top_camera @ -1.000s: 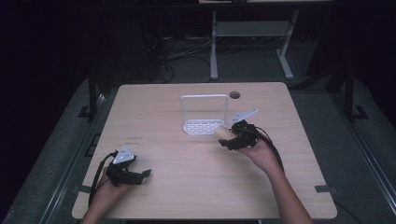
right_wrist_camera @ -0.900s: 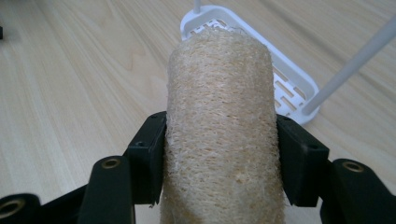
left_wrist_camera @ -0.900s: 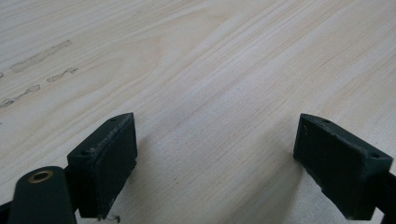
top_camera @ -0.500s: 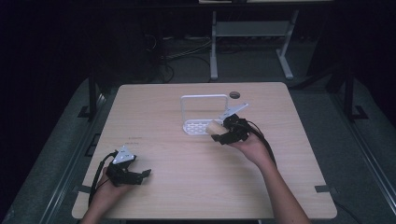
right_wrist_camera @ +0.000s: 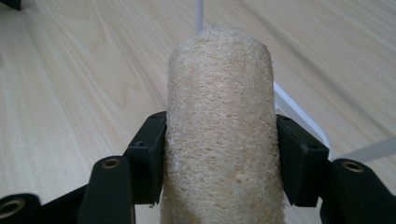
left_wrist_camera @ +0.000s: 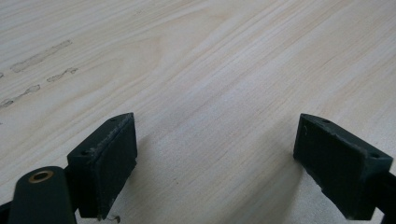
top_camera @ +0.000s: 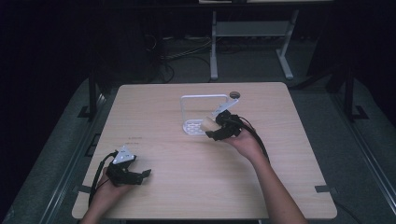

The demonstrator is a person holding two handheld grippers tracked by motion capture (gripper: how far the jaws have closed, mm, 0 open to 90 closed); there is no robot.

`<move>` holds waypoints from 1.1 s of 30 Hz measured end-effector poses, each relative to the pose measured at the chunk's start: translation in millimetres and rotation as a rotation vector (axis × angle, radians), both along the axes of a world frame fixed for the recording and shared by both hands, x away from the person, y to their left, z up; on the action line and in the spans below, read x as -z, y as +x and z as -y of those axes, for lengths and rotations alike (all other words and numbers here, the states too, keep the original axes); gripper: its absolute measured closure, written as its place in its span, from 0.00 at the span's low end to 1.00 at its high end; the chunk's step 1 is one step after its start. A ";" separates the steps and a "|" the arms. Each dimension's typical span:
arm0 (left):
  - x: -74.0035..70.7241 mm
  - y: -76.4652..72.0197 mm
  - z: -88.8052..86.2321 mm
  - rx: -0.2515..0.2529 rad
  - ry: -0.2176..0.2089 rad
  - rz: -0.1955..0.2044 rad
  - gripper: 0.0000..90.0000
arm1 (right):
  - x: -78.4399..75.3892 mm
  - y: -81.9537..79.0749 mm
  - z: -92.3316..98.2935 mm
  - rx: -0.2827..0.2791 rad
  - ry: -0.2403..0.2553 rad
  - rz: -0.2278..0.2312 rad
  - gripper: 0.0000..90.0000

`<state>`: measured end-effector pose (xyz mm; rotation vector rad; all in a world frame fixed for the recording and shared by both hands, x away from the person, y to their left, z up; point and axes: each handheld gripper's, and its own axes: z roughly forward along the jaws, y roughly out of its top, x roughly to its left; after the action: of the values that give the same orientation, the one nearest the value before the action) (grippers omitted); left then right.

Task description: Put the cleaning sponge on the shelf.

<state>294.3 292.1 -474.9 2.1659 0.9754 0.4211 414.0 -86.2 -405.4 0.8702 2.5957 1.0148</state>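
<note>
Right gripper (top_camera: 211, 129) has carried the loofah (top_camera: 207, 124) over the rack (top_camera: 205, 99).

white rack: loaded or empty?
Empty. The white rack has a bare base; the loofah is clamped in the right gripper at its edge.

1. A lab or recording room: dark all round, with one lit wooden table (top_camera: 187, 186).
2. Cables (top_camera: 187, 56) lie loose on the floor behind it.
3. A bare metal stand (top_camera: 247, 32) is at the back.
4. Tape marks (top_camera: 325, 189) sit at the table's corners.
</note>
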 end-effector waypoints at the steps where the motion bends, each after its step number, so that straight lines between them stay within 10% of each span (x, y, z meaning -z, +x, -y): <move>1: 0.0 0.0 0.0 0.000 0.000 0.000 0.14 | 0.4 1.4 -1.4 0.000 0.003 -0.002 0.46; 33: 0.1 -0.2 0.1 0.003 -0.001 0.001 0.14 | 30.4 36.9 -37.0 -0.002 -0.023 -0.008 0.46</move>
<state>294.1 292.0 -475.0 2.1658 0.9721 0.4204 451.0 -49.2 -435.7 0.8673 2.6103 0.9818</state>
